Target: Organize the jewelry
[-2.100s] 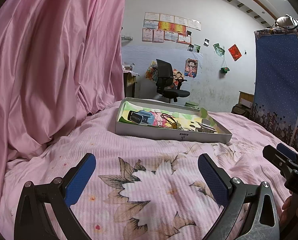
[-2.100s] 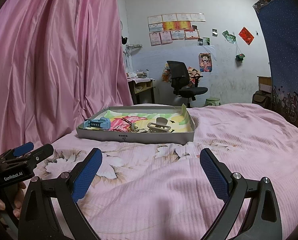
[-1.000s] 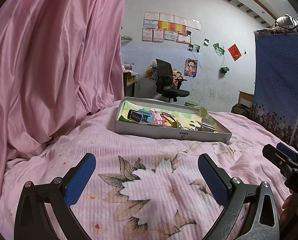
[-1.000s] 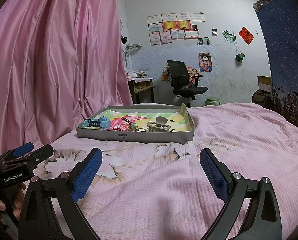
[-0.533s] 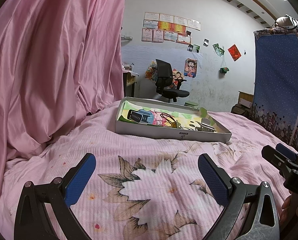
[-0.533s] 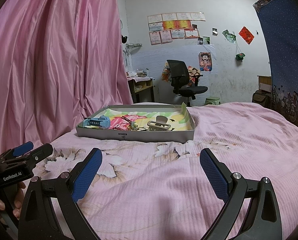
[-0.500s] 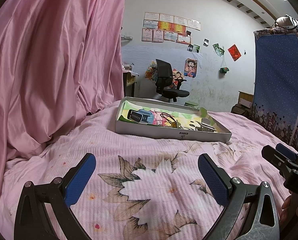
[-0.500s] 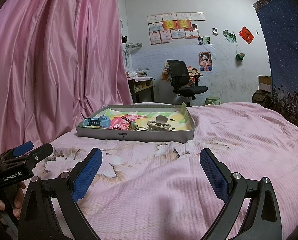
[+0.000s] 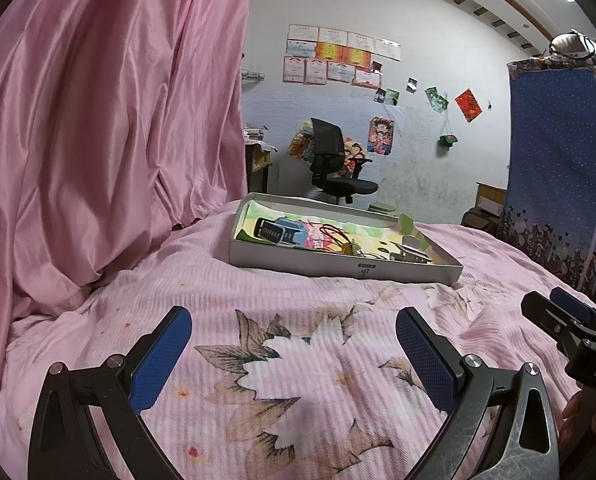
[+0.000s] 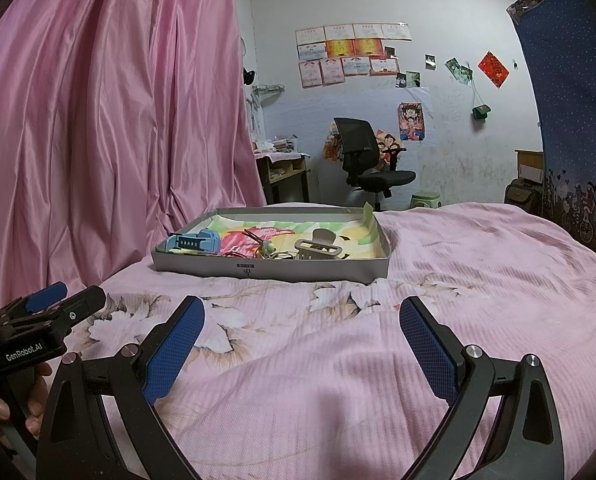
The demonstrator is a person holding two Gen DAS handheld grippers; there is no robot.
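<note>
A shallow grey box [image 9: 298, 266] [image 10: 202, 264] rests on the pink floral bedspread ahead of both grippers. Inside it lie a blue watch [image 9: 284, 232] [image 10: 196, 242], a red cord with small trinkets [image 9: 335, 236] [image 10: 258, 242] and a grey hair claw clip [image 9: 411, 250] [image 10: 317, 248]. My left gripper [image 9: 294, 356] hovers open over the bedspread, well short of the box, with nothing between its fingers. My right gripper [image 10: 301, 344] is open too and empty, also short of the box. Each gripper shows at the other view's edge, held by a hand.
A pink satin curtain [image 9: 98, 140] [image 10: 98, 120] hangs along the left. A blue patterned cloth [image 9: 561, 160] stands at the right. Beyond the bed are a black office chair [image 9: 333, 164] [image 10: 365, 160] and a small desk [image 10: 286, 168] against the white wall.
Both grippers have stayed almost still over the bedspread, open throughout. The box and its contents have not moved.
</note>
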